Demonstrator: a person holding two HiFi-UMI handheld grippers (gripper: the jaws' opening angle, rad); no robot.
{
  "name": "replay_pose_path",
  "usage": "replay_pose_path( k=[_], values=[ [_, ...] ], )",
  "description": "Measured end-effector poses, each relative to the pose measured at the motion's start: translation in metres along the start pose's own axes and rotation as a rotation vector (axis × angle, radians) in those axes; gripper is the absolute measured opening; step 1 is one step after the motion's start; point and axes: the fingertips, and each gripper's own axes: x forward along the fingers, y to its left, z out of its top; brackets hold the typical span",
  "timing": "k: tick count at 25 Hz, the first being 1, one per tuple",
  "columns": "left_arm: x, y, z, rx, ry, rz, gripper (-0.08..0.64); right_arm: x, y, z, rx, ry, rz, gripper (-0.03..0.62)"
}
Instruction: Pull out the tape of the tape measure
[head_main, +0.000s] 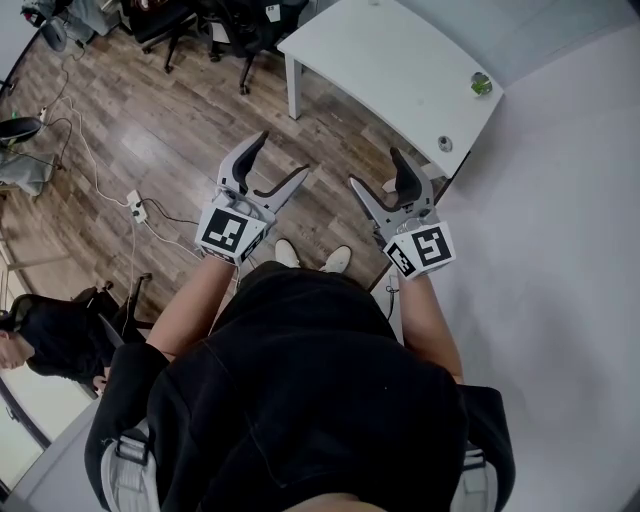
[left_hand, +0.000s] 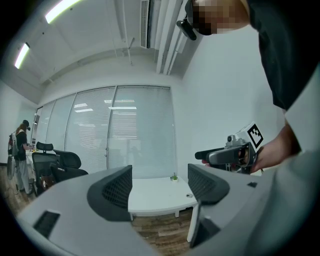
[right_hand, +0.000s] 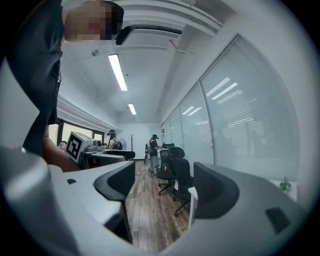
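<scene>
White is the one table (head_main: 380, 60), up past the wooden floor (head_main: 150, 130). One small green thing (head_main: 481, 85) sits near one edge of it, well apart from both grippers. It is too small to tell if it is the tape measure. Two grippers are held up side by side. The left gripper (head_main: 282, 155) has its jaws wide apart with nothing between them. The right gripper (head_main: 374, 168) is the same. Two white shoes (head_main: 287, 252) show below them.

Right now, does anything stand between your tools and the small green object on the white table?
Nothing visible does. The left tool and right tool hang open and empty over the floor; the path across the white table to the green object is open. Whether that is the tape measure I cannot tell.
</scene>
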Motion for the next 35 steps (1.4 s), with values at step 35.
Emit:
replay_pose_path(
  k=[35],
  values=[
    [0.184,0.104,0.0,-0.009,0.037,-0.052,0.323,0.132,-0.174,-0.001,0.038,-0.006,-0.015,0.351]
  ],
)
